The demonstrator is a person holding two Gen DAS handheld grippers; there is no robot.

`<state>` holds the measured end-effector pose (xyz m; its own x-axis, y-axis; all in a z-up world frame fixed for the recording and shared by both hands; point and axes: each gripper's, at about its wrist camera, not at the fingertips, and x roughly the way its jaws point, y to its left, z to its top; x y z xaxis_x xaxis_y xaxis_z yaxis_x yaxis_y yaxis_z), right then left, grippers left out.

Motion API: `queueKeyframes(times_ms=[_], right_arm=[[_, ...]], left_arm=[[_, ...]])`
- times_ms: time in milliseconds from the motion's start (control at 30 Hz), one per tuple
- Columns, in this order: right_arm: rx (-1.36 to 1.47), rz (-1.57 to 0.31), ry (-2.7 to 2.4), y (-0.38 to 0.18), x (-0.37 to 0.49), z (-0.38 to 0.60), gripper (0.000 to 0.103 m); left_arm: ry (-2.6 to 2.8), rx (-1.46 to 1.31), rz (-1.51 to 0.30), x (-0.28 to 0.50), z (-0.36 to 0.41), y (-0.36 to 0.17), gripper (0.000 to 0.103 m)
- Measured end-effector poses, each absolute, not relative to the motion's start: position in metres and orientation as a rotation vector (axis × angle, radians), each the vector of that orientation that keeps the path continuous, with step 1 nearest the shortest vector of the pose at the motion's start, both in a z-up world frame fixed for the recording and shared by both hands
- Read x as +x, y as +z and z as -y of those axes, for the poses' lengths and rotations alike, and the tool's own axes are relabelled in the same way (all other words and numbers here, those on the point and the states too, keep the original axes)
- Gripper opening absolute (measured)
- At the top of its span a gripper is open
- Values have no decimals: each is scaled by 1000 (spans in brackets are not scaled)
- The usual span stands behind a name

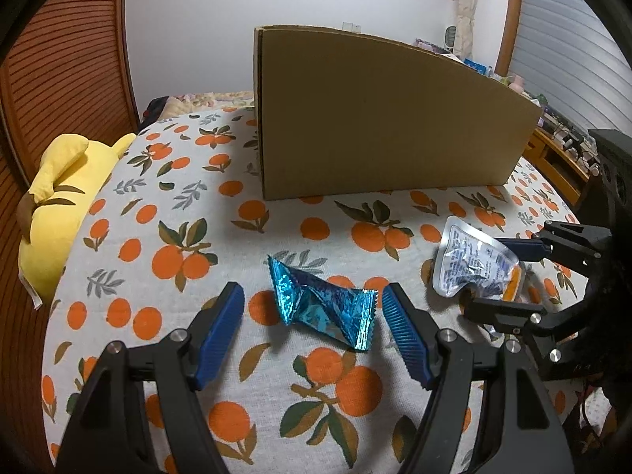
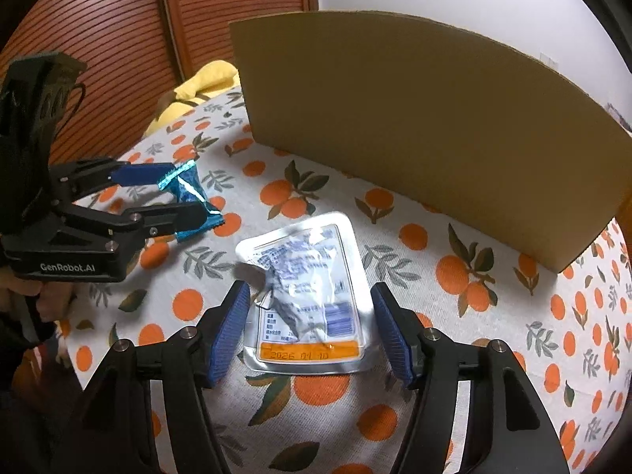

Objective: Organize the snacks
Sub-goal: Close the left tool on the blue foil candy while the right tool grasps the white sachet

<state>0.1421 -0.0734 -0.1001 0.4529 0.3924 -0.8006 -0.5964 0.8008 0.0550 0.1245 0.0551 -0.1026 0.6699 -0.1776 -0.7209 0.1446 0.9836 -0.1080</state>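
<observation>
A crumpled blue foil snack wrapper (image 1: 320, 304) lies on the orange-print cloth (image 1: 158, 237) between the fingers of my left gripper (image 1: 312, 300). Its blue pads stand apart from the wrapper on both sides, so it is open. In the right wrist view the same left gripper (image 2: 187, 191) straddles the blue wrapper (image 2: 189, 197). A flat silver snack pouch (image 2: 308, 296) with an orange date strip lies between the pads of my right gripper (image 2: 310, 292), which flank its edges without squeezing it. The left wrist view shows the right gripper (image 1: 493, 276) around that pouch (image 1: 470, 260).
A tall cardboard box (image 1: 375, 118) stands just behind both snacks, its plain side (image 2: 434, 118) facing me. A yellow plush toy (image 1: 59, 205) rests at the left edge of the cloth. Slatted wooden doors stand to the left. A hand (image 2: 23, 288) holds the left gripper.
</observation>
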Motion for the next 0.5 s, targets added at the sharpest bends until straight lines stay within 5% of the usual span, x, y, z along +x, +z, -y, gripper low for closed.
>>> queueKeyframes(times_ms=[333, 500], right_arm=[[-295, -906, 601, -103, 138, 68, 68], [-291, -907, 602, -103, 138, 69, 68]], left_arm=[[-177, -61, -836, 129, -57, -107, 73], [-185, -43, -828, 127, -54, -107, 54]])
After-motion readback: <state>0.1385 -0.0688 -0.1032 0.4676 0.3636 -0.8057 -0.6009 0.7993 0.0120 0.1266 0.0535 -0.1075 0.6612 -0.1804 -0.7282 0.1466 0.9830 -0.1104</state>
